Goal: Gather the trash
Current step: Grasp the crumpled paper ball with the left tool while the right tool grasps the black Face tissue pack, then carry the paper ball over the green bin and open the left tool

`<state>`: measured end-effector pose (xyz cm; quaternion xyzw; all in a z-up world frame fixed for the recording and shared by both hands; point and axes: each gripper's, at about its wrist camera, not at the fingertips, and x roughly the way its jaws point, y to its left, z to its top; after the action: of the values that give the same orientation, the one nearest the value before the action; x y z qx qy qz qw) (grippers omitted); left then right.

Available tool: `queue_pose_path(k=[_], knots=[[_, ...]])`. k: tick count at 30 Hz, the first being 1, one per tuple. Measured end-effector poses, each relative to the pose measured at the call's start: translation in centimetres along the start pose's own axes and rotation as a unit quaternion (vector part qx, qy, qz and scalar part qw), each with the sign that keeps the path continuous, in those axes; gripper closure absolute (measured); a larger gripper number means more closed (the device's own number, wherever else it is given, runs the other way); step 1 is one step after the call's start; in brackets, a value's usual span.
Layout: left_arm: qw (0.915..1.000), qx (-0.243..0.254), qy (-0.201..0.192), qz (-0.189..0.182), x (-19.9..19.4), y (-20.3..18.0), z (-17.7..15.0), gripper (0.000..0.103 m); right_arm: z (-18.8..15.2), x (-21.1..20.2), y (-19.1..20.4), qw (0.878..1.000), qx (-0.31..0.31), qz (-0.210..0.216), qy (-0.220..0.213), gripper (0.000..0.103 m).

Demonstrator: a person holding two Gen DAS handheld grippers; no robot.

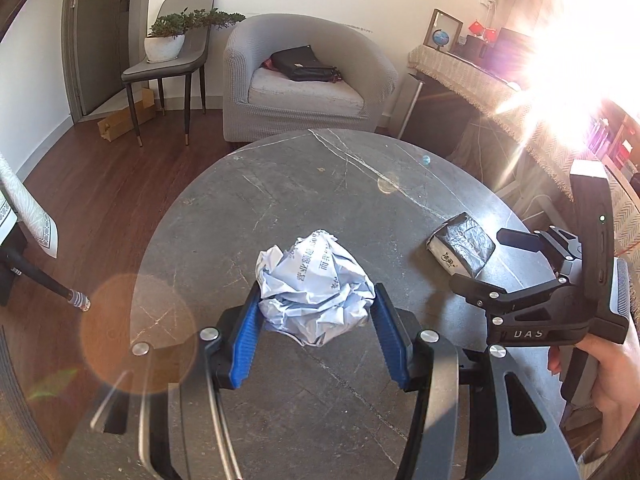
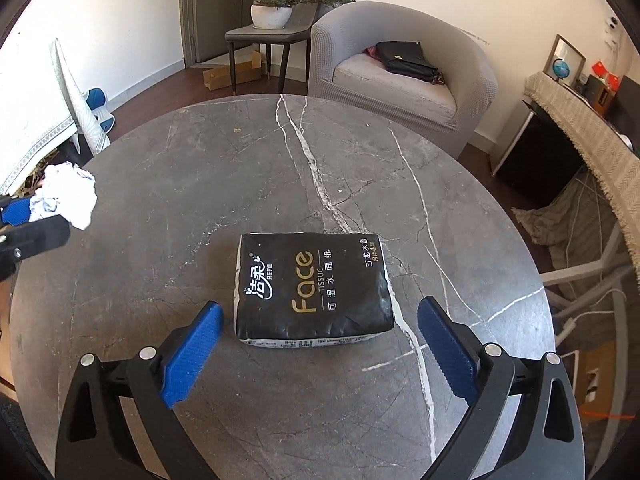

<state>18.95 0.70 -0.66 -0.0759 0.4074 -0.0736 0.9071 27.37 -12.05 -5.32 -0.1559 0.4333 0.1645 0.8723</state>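
Left wrist view: left gripper (image 1: 316, 316) has its jaws clamped on the crumpled paper ball (image 1: 314, 288), held over the round marble surface (image 1: 280, 184); the tissue pack (image 1: 460, 246) lies to the ball's right.
Right wrist view: right gripper (image 2: 320, 344) has its jaws spread wide, gripping nothing, either side of the tissue pack's (image 2: 314, 288) near end; the pack lies flat on the surface (image 2: 200, 184).

Tissue pack (image 2: 314, 290) lies on worktop (image 2: 200, 160) centre, between right tongs (image 2: 320, 356). Crumpled paper (image 1: 316, 290) at 9 o'clock of it, inside left tongs (image 1: 316, 334). Armchair (image 2: 400, 68) behind worktop at 1 o'clock, bag (image 2: 404, 58) on its seat.
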Motion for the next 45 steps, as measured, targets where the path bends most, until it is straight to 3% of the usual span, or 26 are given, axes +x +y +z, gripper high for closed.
queue_pose_path(k=[3,5,6,9,20,32,37,45], knots=[[0.9999,-0.015,-0.004,0.002,-0.8,1.4,0.0,0.047,0.2,0.3,-0.1,1.0,0.01,0.003,0.001,0.006],[0.9997,-0.024,-0.004,0.004,-1.2,2.4,0.0,0.047,0.3,0.2,-0.3,1.0,0.024,0.016,-0.005,0.026],[0.9996,-0.027,-0.005,0.006,-1.5,2.9,-0.1,0.047,0.4,0.2,-0.5,0.999,0.036,0.021,-0.006,0.031],[0.9992,-0.037,-0.008,0.013,-2.3,4.0,-0.2,0.047,0.6,0.1,0.1,0.999,0.041,0.02,-0.005,0.032],[0.9983,-0.044,-0.006,0.036,-5.4,7.0,-2.5,0.047,0.6,-4.4,5.8,0.992,0.03,0.113,-0.035,0.032],[0.9957,-0.05,0.009,0.078,-8.1,11.1,-6.0,0.047,-0.4,-7.5,12.5,0.985,0.011,0.167,-0.048,0.032],[0.9922,-0.055,0.046,0.102,-7.0,13.5,-8.6,0.047,-1.0,-8.0,15.3,0.98,-0.002,0.192,-0.05,0.032],[0.9808,-0.081,0.153,0.09,-1.6,16.4,-13.9,0.047,-0.5,-8.4,17.5,0.975,-0.013,0.216,-0.056,0.032]])
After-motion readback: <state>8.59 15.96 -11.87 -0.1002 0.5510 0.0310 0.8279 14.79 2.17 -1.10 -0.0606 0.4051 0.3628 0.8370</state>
